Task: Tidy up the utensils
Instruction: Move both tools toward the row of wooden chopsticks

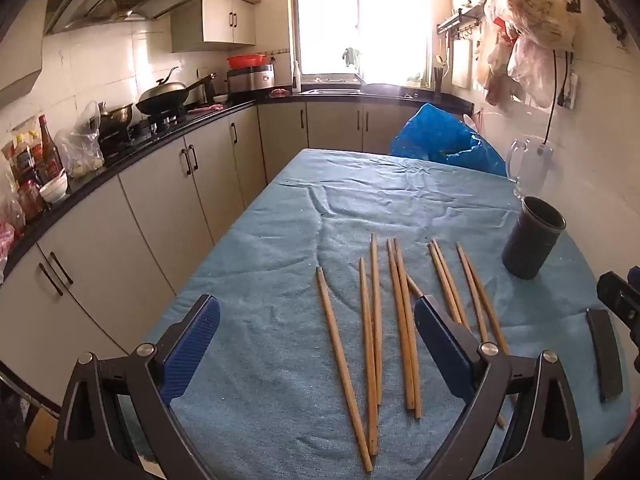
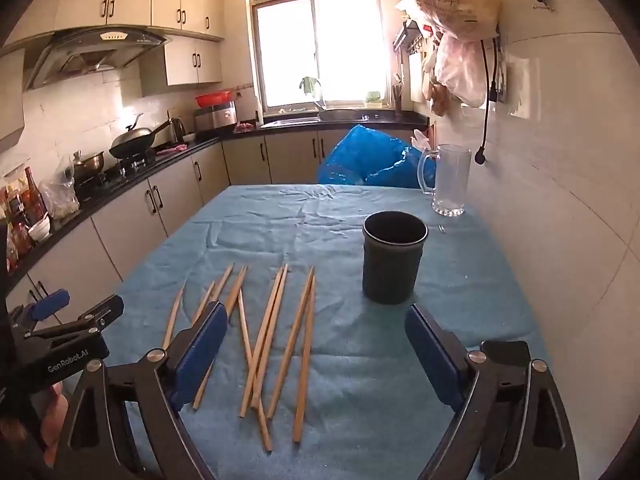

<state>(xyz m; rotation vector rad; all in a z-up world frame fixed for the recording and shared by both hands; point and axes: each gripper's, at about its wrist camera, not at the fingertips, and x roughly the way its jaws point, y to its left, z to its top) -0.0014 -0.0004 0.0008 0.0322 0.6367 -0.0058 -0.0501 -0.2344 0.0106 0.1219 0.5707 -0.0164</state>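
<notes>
chopsticks lie beside dark cup, seemingly empty.

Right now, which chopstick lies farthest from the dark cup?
The lone chopstick at the far left of the spread, lying apart; the others cluster closer to the dark cup.

The chopsticks look like pale matt wood. They lie on a blue cloth, rough like a towel and wrinkled. The dark cup at the right seems matt plastic. Farther right, the mug is clear, glossy glass.
</notes>
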